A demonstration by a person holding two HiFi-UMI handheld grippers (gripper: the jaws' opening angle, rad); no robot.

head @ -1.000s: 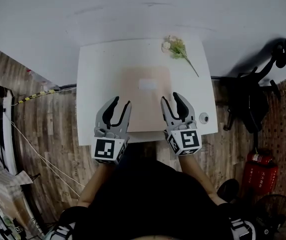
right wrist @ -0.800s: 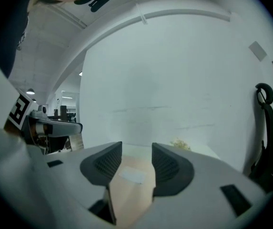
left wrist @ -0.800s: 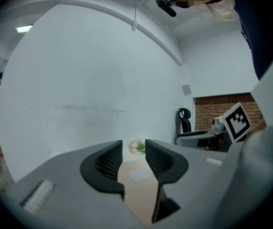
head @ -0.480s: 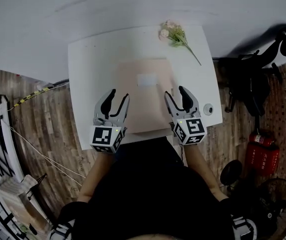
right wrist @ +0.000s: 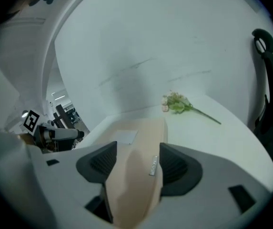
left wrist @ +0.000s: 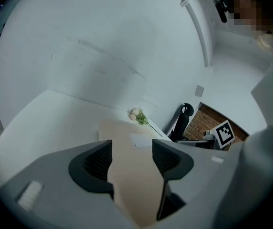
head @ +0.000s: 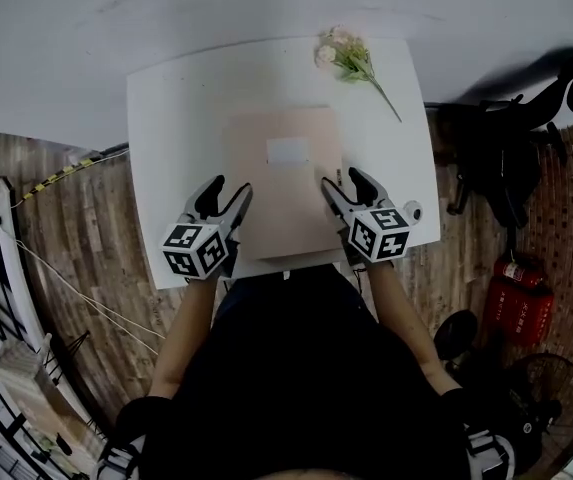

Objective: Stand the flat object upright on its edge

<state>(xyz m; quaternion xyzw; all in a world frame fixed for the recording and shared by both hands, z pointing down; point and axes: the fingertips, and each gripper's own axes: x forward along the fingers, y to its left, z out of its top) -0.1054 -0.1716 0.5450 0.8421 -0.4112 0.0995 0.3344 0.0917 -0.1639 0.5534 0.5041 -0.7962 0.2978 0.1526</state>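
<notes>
- Here we log a wooden floor (head: 76,228) around the setup.
- We count one white table (head: 166,118).
- We note a black chair (head: 511,168) beside the table's right side.
- We record the flat object (head: 286,208), beige, lying flat at the table's middle, its near edge close to the table's front edge.
- We list the left gripper (head: 229,185) at the object's near left corner. It is released: its jaws have just been opening, and beige shows in the gap with no pad pressing it.
- We list the right gripper (head: 343,179) at the near right corner, likewise released. Its jaws have just been opening, and the object's edge sits unclamped in the gap.
- We enter a flower sprig (head: 351,56) at the far right corner.
- We enter a white label (head: 288,151) on the object's far half.
</notes>
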